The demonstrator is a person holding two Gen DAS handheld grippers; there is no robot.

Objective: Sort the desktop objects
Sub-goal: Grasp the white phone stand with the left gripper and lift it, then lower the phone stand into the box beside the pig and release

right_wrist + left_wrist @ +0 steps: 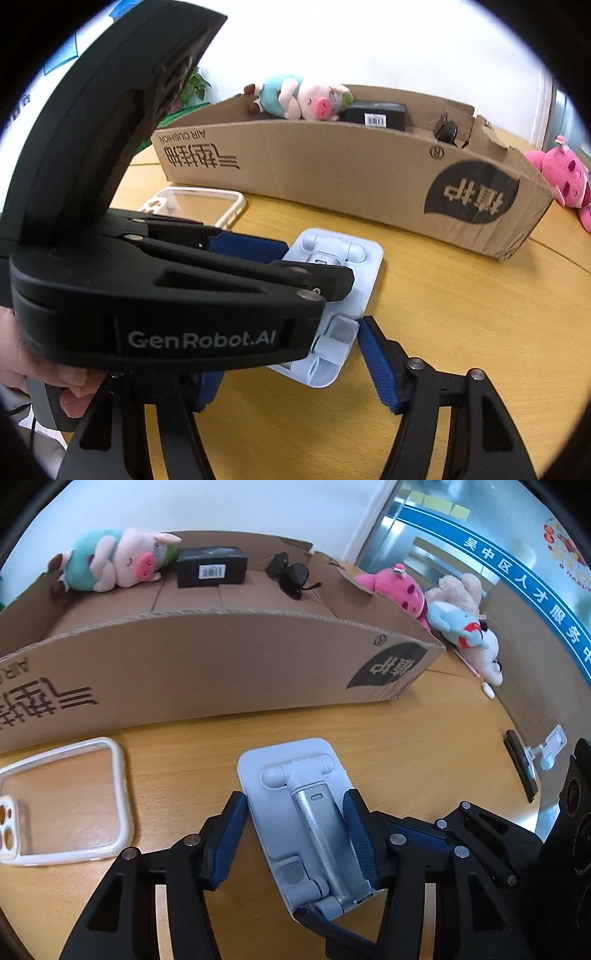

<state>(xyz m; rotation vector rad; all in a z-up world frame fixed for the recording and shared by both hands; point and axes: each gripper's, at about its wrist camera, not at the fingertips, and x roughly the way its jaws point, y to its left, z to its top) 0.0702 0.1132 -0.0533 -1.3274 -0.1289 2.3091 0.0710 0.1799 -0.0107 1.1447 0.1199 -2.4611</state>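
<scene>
The left hand-held gripper [295,834], with black links and 2 blue ribbed pads, is clamped across the sides of a pale grey-blue folding plastic phone stand [295,812] that lies flat on the light wooden counter [192,753], in front of a long open brown cardboard box [221,664]. The right hand-held gripper [288,373] stands with its pads apart around the near end of the same stand, not pressing on it. A clear phone case with a white rim [62,797] lies beside the stand; a pink plush pig [122,559], a black carton [212,566] and dark sunglasses [290,574] rest inside the box.
</scene>
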